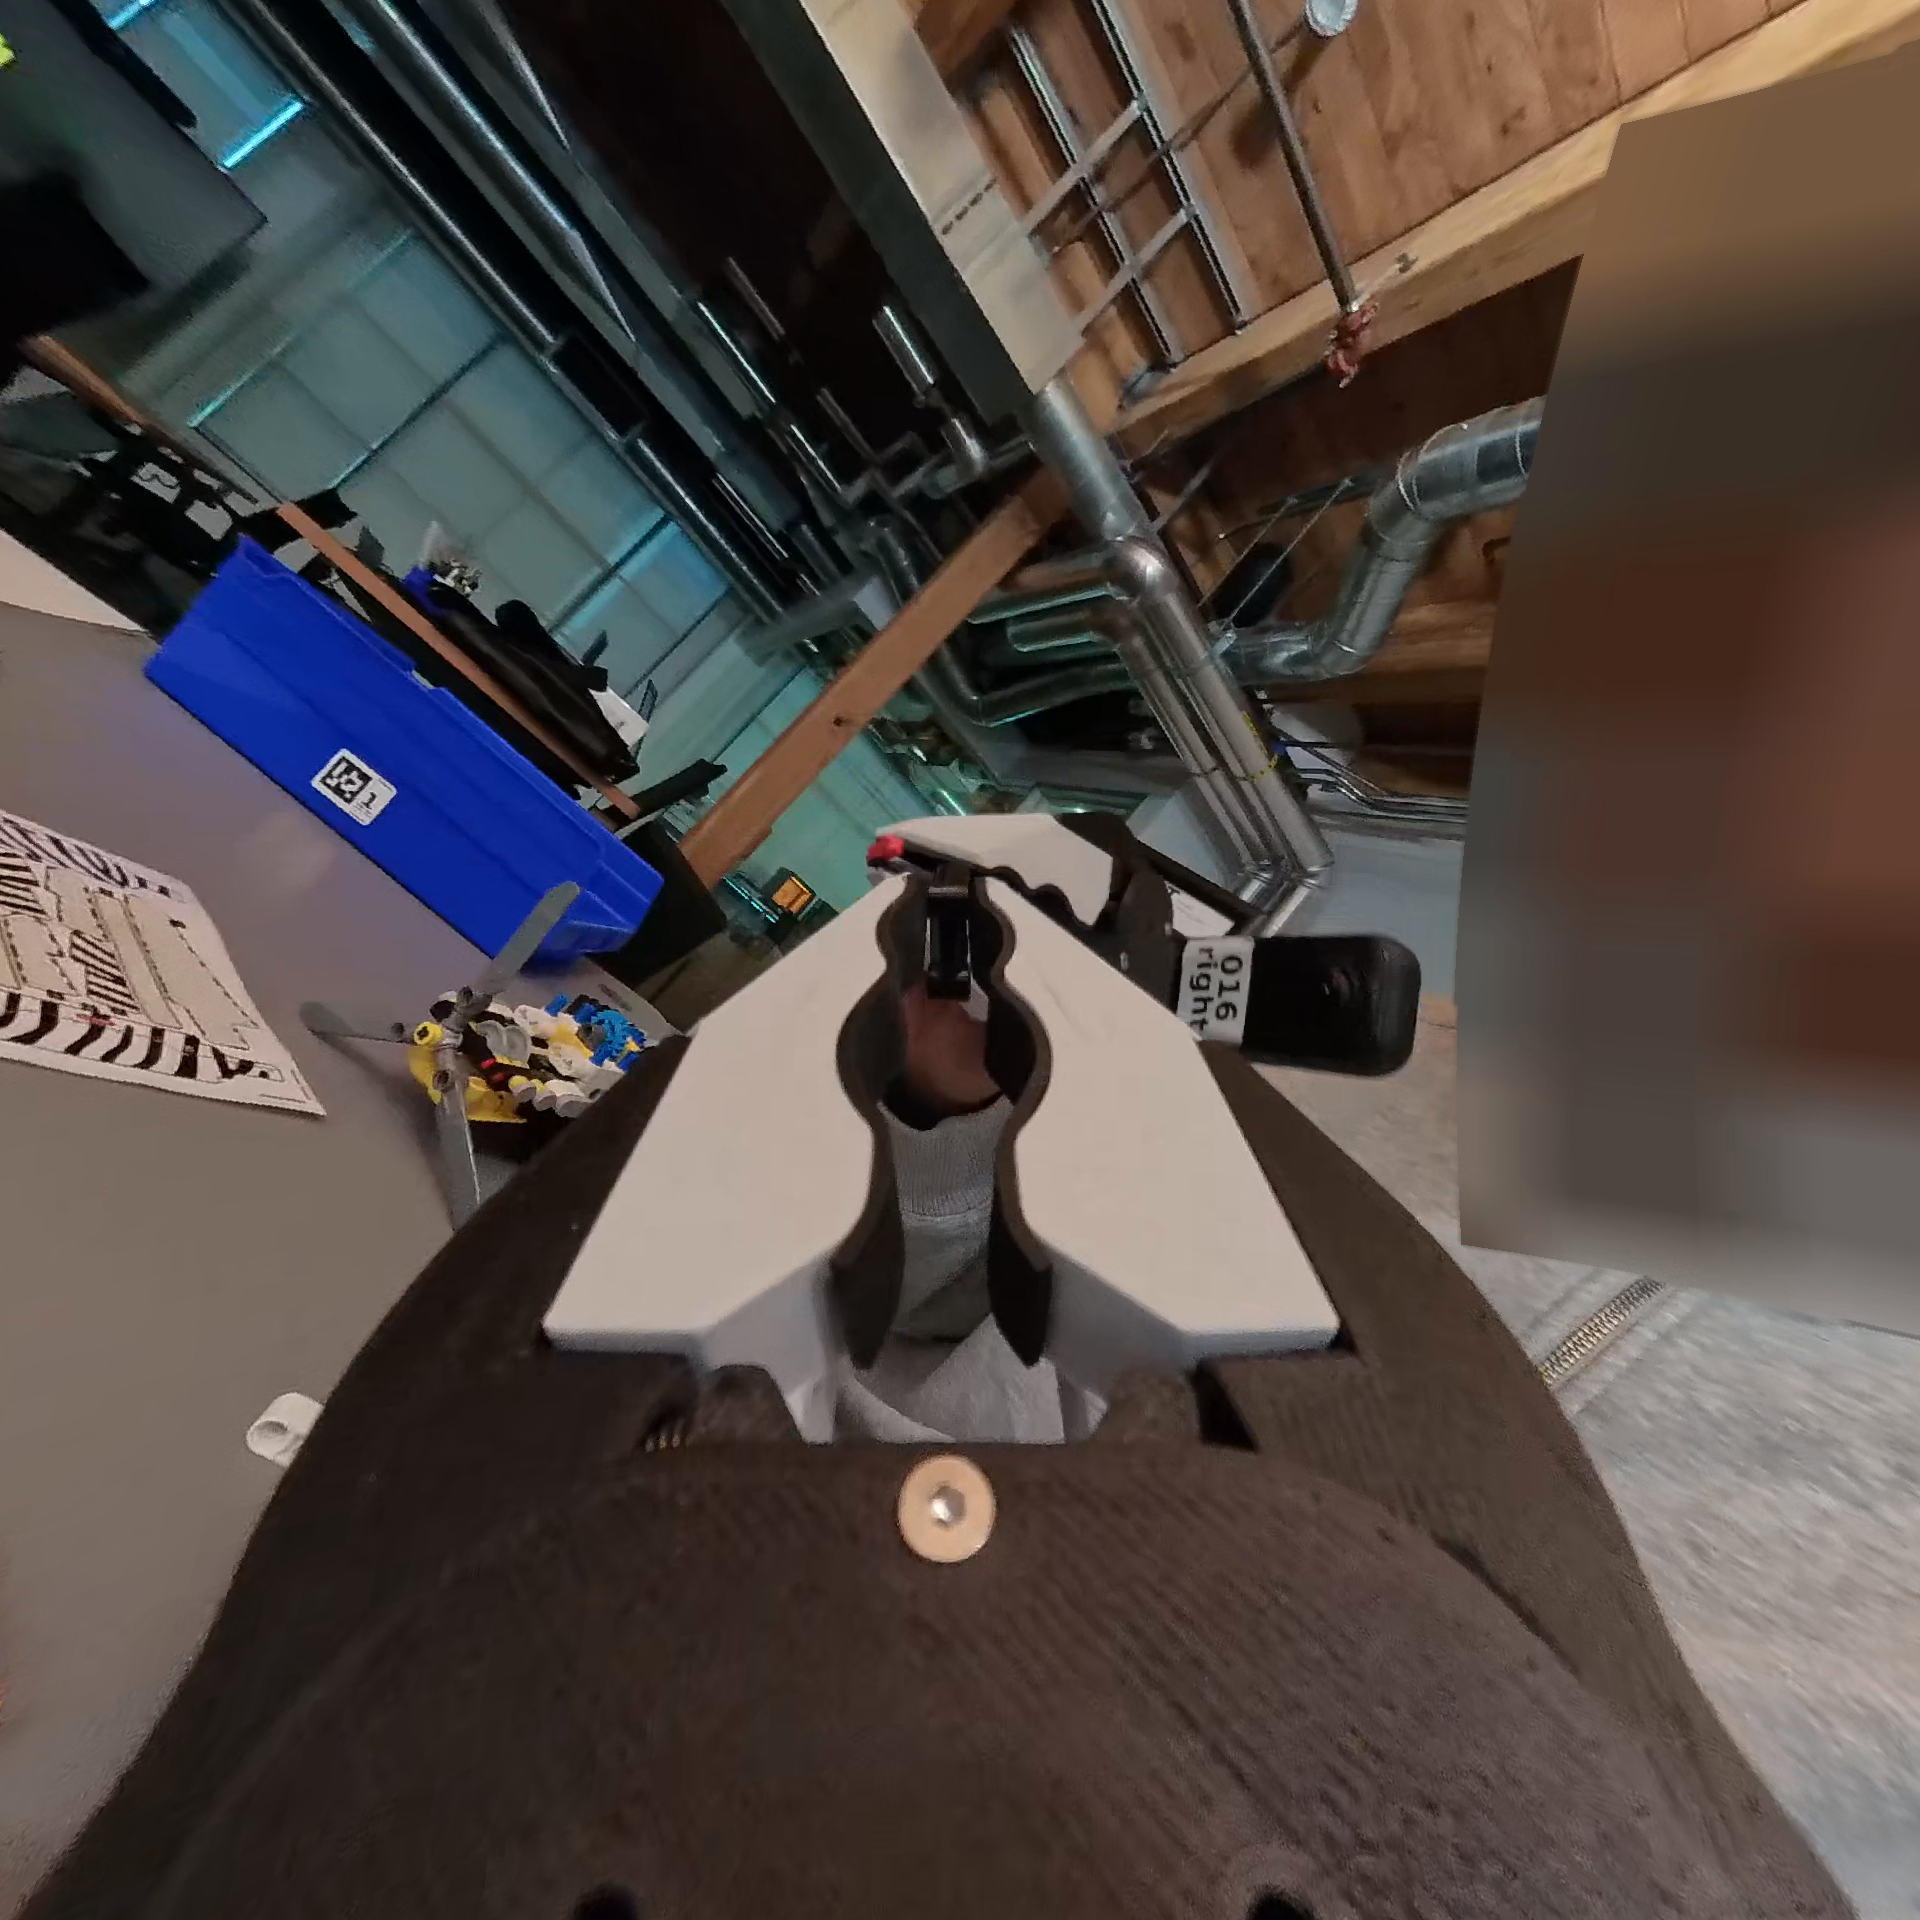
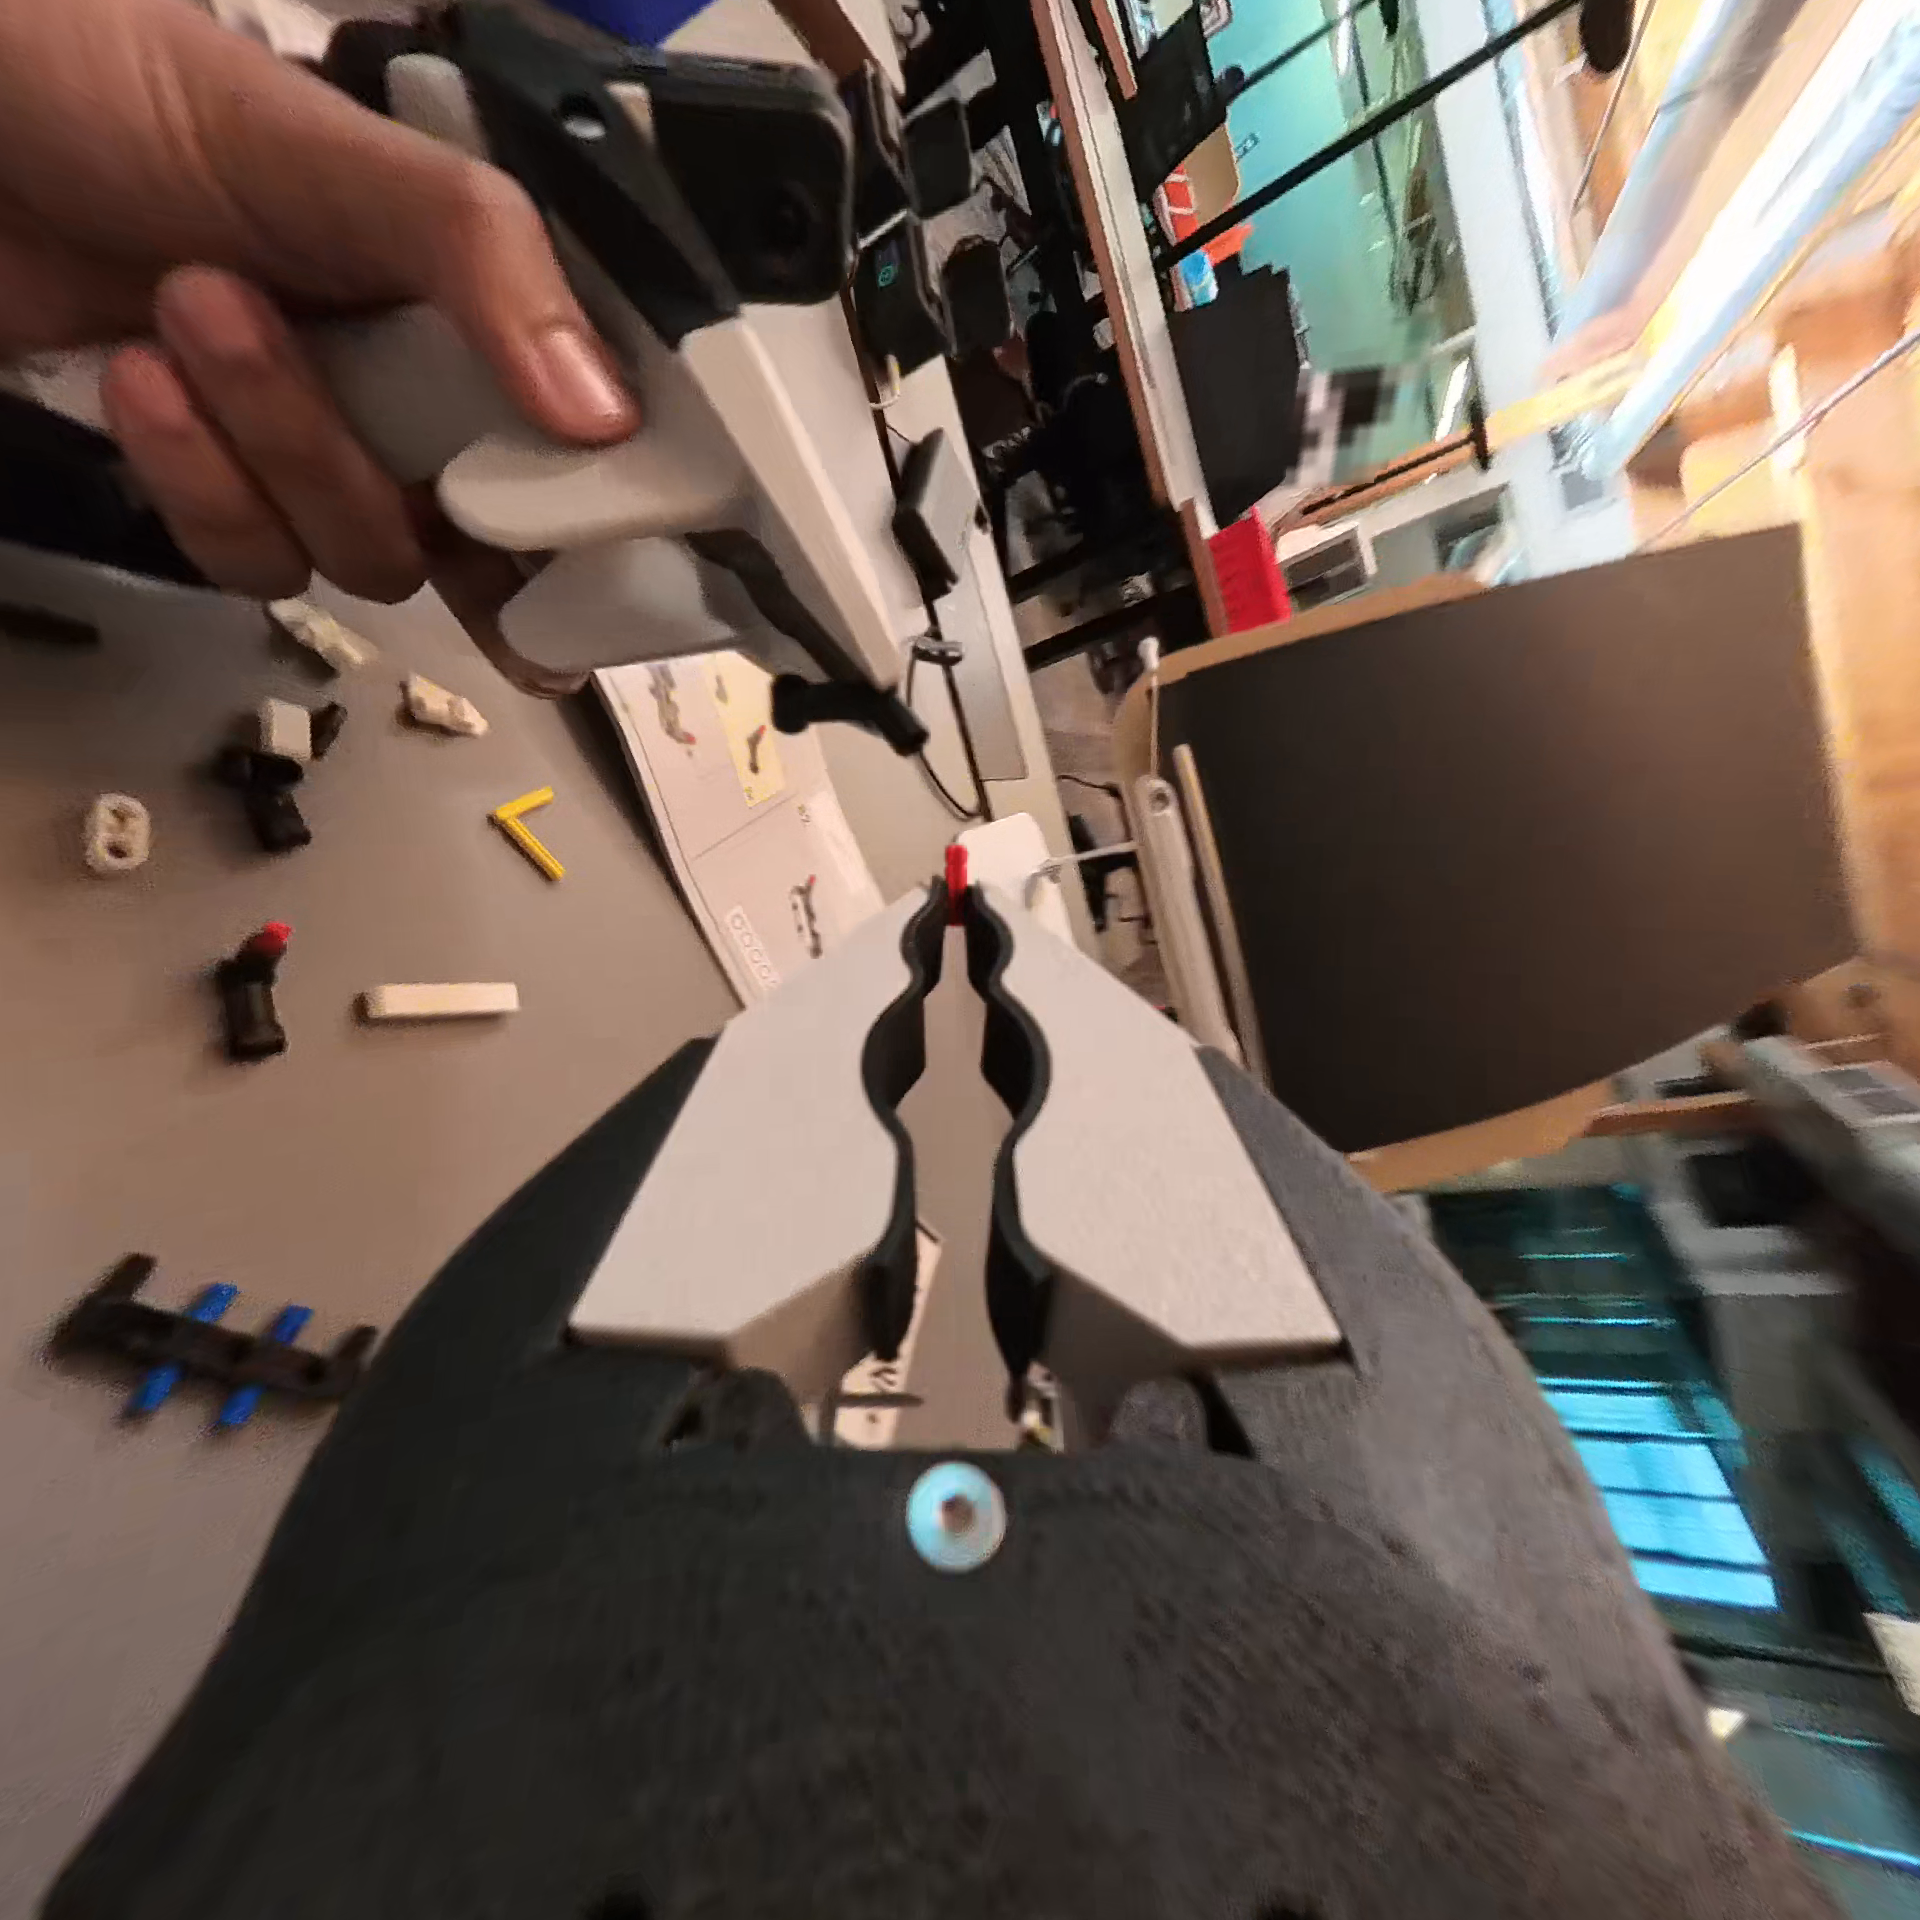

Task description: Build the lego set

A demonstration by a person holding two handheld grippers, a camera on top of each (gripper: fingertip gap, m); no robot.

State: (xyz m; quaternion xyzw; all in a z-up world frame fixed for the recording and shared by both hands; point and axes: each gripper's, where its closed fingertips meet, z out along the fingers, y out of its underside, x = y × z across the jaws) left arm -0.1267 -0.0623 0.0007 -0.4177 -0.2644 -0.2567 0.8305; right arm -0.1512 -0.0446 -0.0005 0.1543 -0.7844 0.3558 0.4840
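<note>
Mid-air, a small red pin (image 2: 954,871) is pinched at the very tips of the right gripper (image 2: 954,914), raised beside the near end of the instruction booklet (image 2: 727,821). The left gripper (image 1: 940,896) is clamped on a short black connector piece (image 1: 948,940), held over the booklet's far end (a hand (image 2: 249,312) squeezes its handle). The two parts are near each other but not joined.

Likely risks: both grips are tip-only, so a push that's off-axis w/ the hole could twist the pin out, and it would drop. Blur suggests motion, making alignment harder.

Left of the booklet lie loose parts, incl. a yellow L-piece (image 2: 530,831) and a white beam (image 2: 436,1001).

Writing: a white label (image 1: 1218,982) on the right gripper's camera, small booklet print; not reproduced.
</note>
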